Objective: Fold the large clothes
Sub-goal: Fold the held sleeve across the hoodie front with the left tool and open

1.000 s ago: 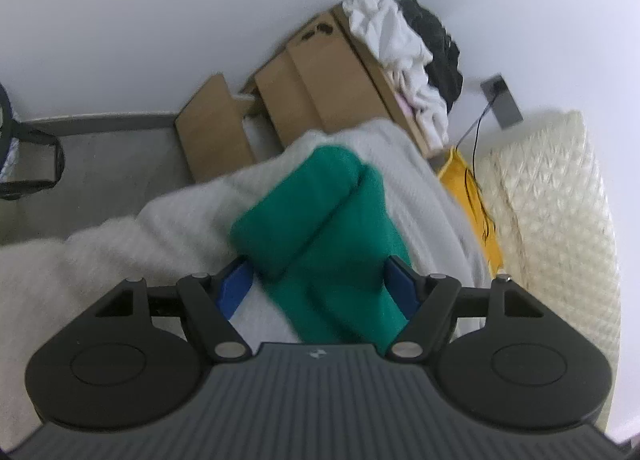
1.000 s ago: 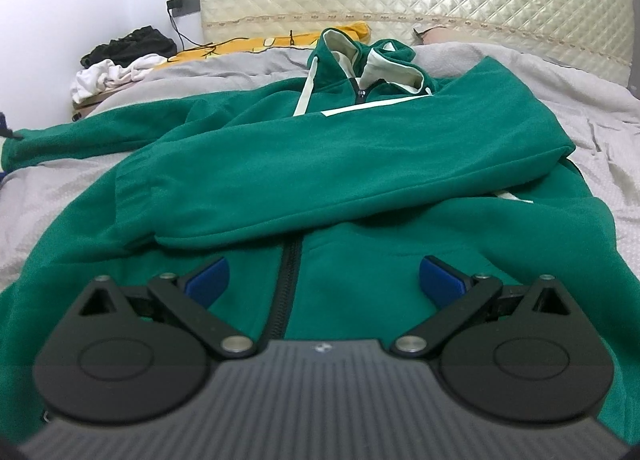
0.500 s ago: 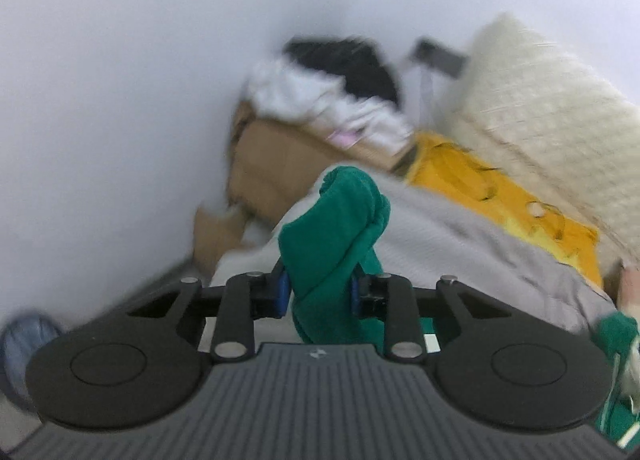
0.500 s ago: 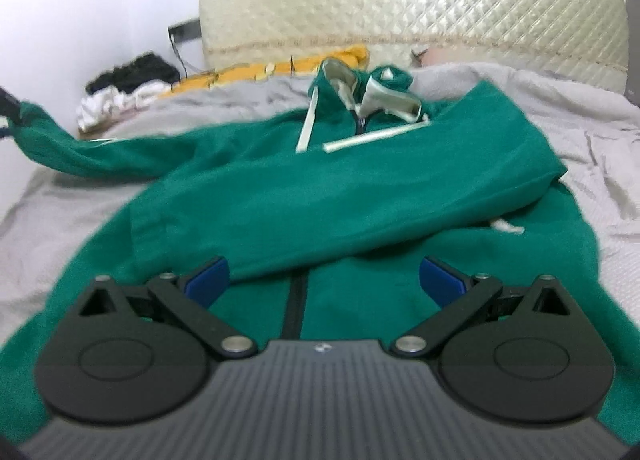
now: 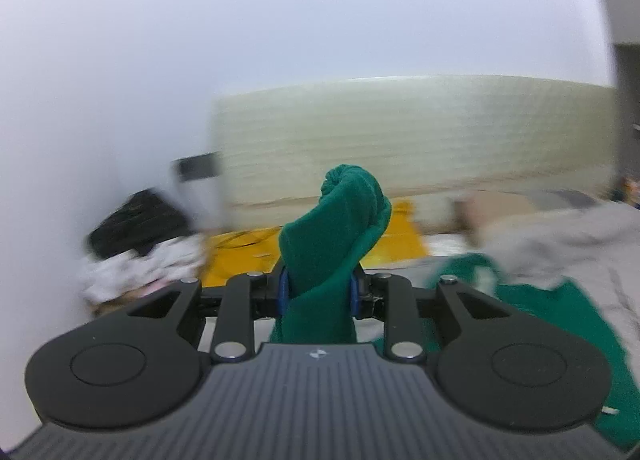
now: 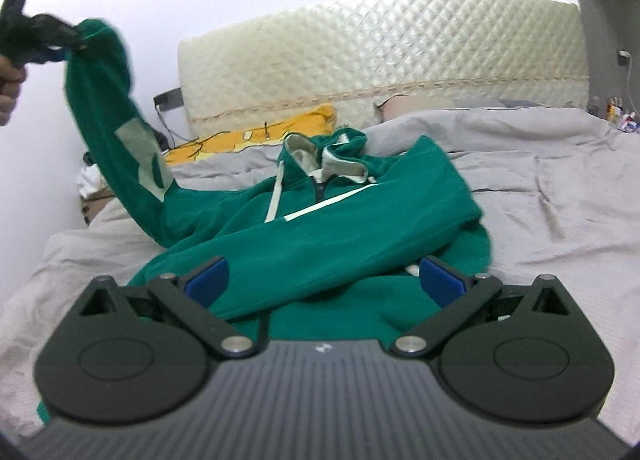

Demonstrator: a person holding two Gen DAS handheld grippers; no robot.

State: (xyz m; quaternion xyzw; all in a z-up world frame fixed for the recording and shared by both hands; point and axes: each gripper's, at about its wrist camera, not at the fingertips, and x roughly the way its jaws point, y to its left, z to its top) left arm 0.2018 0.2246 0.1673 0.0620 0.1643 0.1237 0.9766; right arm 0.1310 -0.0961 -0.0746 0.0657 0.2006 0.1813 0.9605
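Note:
A green zip hoodie (image 6: 320,228) with a pale-lined hood lies face up on the grey bed sheet (image 6: 560,196), one sleeve folded across its chest. Its other sleeve (image 6: 108,108) is lifted high at the left. My left gripper (image 6: 60,44), held by a hand (image 6: 8,80), is shut on that sleeve's cuff. In the left wrist view the cuff (image 5: 336,220) stands up between the blue pads, with my left gripper (image 5: 318,292) shut on it. My right gripper (image 6: 322,280) hovers open above the hoodie's lower front with nothing between its fingers.
A cream quilted headboard (image 6: 380,60) stands behind the bed. A yellow cloth (image 6: 256,132) lies at the head of the bed. A pile of white and black clothes (image 5: 140,244) sits beside the bed on the left, against the wall.
My left gripper closed on the sleeve cuff, then lifted it high and swung round toward the headboard. My right gripper rose a little and stayed open.

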